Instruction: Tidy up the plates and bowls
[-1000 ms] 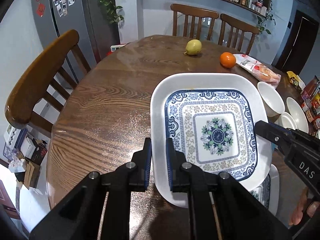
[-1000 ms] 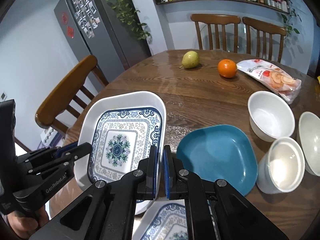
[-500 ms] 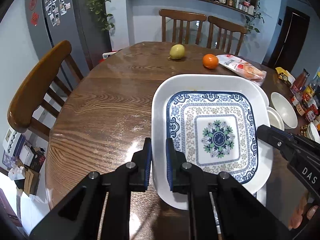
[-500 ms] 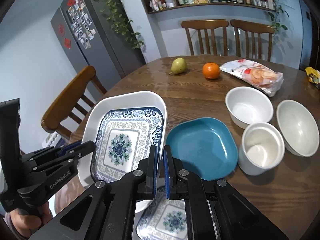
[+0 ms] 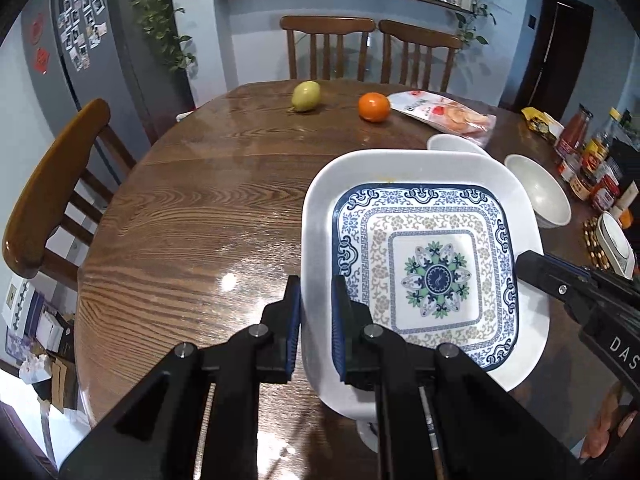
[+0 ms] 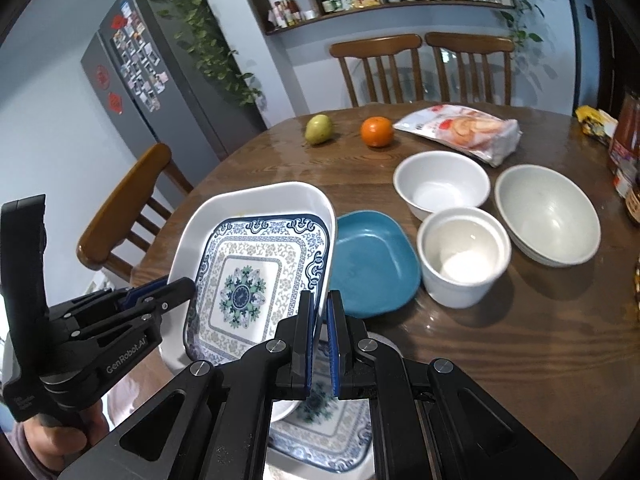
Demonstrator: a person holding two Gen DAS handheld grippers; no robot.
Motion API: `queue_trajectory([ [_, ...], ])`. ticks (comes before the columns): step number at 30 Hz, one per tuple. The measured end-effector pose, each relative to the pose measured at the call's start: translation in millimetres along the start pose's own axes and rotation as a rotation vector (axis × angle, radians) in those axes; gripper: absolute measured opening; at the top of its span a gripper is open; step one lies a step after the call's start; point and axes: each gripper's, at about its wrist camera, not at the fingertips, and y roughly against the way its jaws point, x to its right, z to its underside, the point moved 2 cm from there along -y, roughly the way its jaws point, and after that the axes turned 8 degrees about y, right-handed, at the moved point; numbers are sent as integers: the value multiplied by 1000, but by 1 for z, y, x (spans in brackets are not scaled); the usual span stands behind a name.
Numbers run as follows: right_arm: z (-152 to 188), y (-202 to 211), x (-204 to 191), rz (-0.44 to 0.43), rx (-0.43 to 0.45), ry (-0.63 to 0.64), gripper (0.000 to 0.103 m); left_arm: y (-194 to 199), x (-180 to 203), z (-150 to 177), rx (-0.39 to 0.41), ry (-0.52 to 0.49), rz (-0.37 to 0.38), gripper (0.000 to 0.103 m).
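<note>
Round wooden counter [image 5: 192, 216] carries the dishes; chairs and a shelf stand behind it.

Left gripper [image 5: 316, 320]: jaws narrow, clamped on the left rim of the patterned plate [image 5: 432, 272]. Right gripper [image 6: 319, 320]: jaws nearly together, clamped on the opposite rim of the same plate [image 6: 248, 276]. The plate hangs between both grippers, clear of the counter and tilted.

All places below are given from the held plate, as seen in the right wrist view.
- Directly below, toward the camera: a second patterned plate [image 6: 328, 432] lies flat.
- Just beside the right rim: the blue plate [image 6: 372, 264], flat on the counter.
- Beyond the blue plate: three white bowls [image 6: 464, 260], close together.
- Well apart, at the far edge: pear [image 6: 319, 129], orange [image 6: 376, 131] and snack bag [image 6: 460, 128].

Judgement: the likely target is either plate. The blue plate lies on the right gripper's side, so that gripper would lead; the plate's flat face must be levelled before lowering.
</note>
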Motion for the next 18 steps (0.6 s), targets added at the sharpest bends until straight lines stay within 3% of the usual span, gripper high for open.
queue_trajectory([
  [18,15,17,21,29,-2,-29,8,-1,26,10,-8,-40,16,11],
])
